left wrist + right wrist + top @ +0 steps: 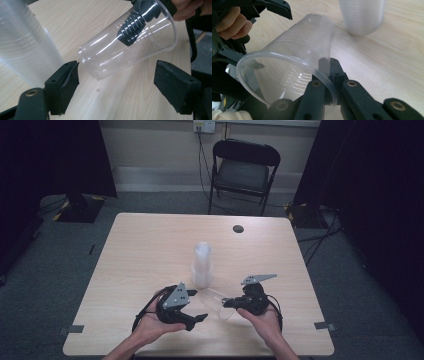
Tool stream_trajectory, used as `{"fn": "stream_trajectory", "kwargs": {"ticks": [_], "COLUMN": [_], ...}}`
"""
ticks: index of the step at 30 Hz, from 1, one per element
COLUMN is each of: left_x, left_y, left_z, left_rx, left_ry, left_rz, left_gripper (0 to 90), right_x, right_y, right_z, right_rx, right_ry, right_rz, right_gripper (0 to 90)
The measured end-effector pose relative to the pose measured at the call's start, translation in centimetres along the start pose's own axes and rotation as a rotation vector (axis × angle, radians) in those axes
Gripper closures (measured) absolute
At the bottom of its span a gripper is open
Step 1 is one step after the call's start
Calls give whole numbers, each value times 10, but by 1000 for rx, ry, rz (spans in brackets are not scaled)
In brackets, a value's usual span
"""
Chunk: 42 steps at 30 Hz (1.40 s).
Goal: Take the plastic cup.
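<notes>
Single clear thin-walled plastic cup (130, 40) held tilted above the pale wooden table (145, 250), near the person's edge, just in front of the upright stack of clear plastic cups (202, 265); right gripper (329, 75) pinches its rim wall, one jaw inside, one outside. Left gripper (125, 82) waits with jaws spread wide around the cup's closed base, not touching. Likely light, slick and easily crushed, so best taken gently near the stiffer rim or base; open tabletop all round.
</notes>
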State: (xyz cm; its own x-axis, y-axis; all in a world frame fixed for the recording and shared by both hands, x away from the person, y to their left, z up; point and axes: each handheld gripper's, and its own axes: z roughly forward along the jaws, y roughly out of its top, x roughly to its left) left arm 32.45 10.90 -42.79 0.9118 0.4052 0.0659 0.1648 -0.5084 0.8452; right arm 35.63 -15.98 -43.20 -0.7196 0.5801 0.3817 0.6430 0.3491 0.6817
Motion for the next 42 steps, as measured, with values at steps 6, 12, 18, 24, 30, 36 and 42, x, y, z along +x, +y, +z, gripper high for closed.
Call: {"fn": "stream_trajectory", "kwargs": {"ticks": [6, 12, 18, 24, 30, 36, 42], "left_x": [-5, -10, -20, -24, -29, -33, -36], "left_y": [-1, -2, -4, -3, -2, 0, 1], "left_z": [3, 8, 16, 20, 25, 29, 31], "left_rx": [19, 45, 95, 90, 84, 92, 86], "left_ry": [11, 12, 45, 37, 33, 28, 40], "left_rz": [89, 168, 309, 338, 348, 377, 399], "left_gripper": [200, 201, 175, 191, 191, 201, 219], "right_x": [0, 2, 6, 9, 13, 14, 14], "right_y": [0, 1, 3, 5, 8, 9, 10], "right_z": [4, 9, 14, 22, 27, 31, 33], "right_rx": [50, 81, 112, 142, 165, 181, 182], "right_ry": [21, 45, 58, 75, 86, 91, 80], "right_rz": [5, -2, -9, -7, -3, 8, 25], "right_gripper": [900, 900, 900, 900, 900, 899, 899]}}
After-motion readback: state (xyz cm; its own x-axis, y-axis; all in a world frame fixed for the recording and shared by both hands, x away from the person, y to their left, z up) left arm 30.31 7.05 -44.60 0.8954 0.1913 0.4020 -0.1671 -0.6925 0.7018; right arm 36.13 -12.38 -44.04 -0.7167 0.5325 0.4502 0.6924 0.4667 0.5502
